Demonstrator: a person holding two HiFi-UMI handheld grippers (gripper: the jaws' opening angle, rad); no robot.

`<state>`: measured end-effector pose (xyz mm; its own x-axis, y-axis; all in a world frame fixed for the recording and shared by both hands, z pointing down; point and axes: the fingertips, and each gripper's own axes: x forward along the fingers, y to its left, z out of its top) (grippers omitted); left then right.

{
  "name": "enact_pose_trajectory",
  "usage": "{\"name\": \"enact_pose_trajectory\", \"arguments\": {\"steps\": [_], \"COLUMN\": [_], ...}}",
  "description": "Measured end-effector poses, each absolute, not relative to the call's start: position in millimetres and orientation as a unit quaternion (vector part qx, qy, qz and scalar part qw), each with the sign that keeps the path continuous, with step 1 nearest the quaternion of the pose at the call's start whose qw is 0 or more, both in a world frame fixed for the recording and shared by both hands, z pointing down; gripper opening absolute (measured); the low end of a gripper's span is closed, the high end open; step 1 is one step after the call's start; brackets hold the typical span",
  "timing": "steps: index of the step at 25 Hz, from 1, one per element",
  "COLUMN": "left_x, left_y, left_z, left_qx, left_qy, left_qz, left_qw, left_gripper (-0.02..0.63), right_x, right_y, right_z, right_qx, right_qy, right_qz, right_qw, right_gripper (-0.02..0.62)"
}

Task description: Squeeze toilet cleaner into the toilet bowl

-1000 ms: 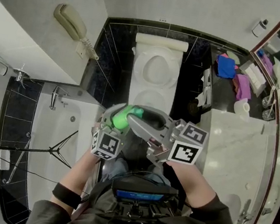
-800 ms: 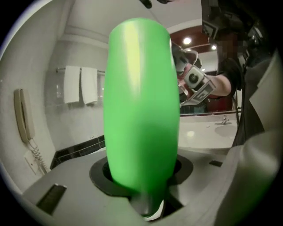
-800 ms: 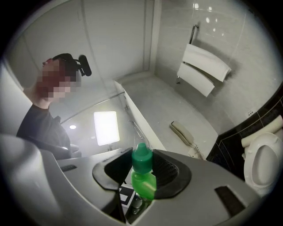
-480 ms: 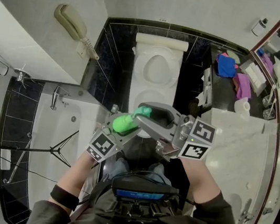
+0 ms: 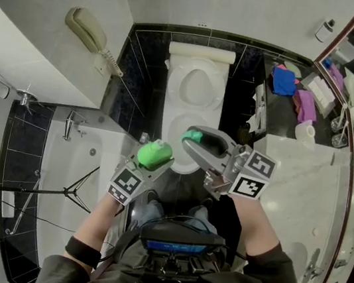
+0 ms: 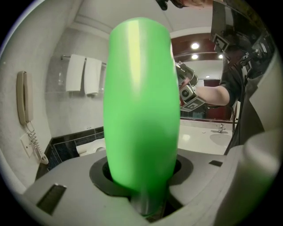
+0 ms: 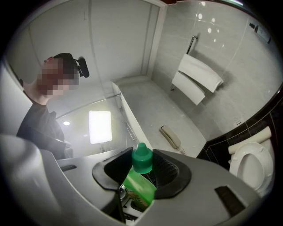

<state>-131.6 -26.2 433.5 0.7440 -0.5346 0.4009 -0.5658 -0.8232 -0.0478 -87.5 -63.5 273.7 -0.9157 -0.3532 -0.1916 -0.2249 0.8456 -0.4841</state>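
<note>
My left gripper (image 5: 147, 164) is shut on a bright green cleaner bottle (image 5: 155, 154). In the left gripper view the bottle (image 6: 141, 101) stands upright between the jaws (image 6: 143, 176) and hides most of the room. My right gripper (image 5: 197, 141) is shut on a dark green cap (image 5: 193, 135). In the right gripper view that cap (image 7: 142, 160) sits between the jaws (image 7: 141, 170) with a light green labelled part under it. The white toilet (image 5: 176, 87), lid up, lies just beyond both grippers. The two grippers are a short way apart.
A bathtub (image 5: 71, 173) runs along the left and a wall phone (image 5: 88, 27) hangs above it. On the right, a marble counter (image 5: 303, 192) carries a blue cloth (image 5: 283, 81) and other items below a mirror. Black tiles surround the toilet.
The grippers were together around the green bottle and have pulled apart. The dark green cap went right with the right gripper, and the bottle stayed in the left one.
</note>
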Motion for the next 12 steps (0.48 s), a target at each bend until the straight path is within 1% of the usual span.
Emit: {"name": "enact_pose_trajectory", "arguments": {"steps": [4,9,12], "left_x": [-137.7,-150.2,-160.6], "left_y": [-26.7,-30.1,-33.1], "left_z": [443.0,454.3,462.9], "left_qx": [0.925,0.914,0.906], "left_qy": [-0.313,-0.342,-0.364], "left_qz": [0.207,0.201,0.198], "left_qw": [0.056,0.086,0.092], "left_gripper": [0.196,0.196,0.196], "right_x": [-68.7,-43.7,-25.9], "right_y": [-74.0,-82.7,-83.9], "right_z": [299.9,346.4,380.7], "right_qx": [-0.200,-0.266,-0.310], "right_qy": [0.948,0.940,0.928], "right_qz": [-0.225,-0.209,-0.205], "right_qw": [0.108,0.047,0.005], "right_gripper": [0.149,0.149,0.149]}}
